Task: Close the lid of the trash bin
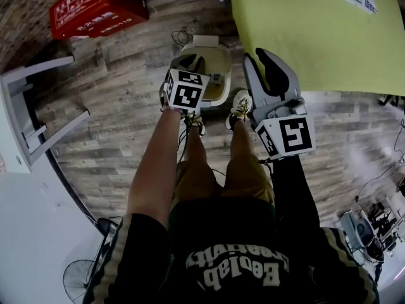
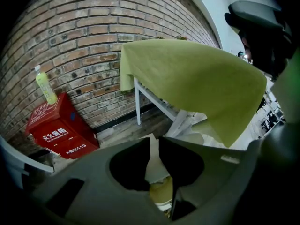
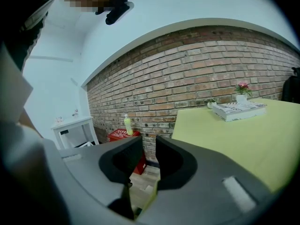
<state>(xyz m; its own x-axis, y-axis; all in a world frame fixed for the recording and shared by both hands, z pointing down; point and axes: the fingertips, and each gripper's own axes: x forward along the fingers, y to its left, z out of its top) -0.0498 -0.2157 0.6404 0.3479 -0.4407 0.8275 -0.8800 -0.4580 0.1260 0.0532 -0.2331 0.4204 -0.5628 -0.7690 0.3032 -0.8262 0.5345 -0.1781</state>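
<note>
The trash bin (image 1: 217,81) is seen open; its raised lid (image 1: 205,42) lies just beyond the nearer left gripper (image 1: 183,78); the jaws of both it and the right gripper (image 1: 267,61) are held slightly apart, empty

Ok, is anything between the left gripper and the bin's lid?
Nothing visible does. The left gripper has its jaws apart, and the raised lid shows straight through the gap, with the open trash bin just below it.
</note>
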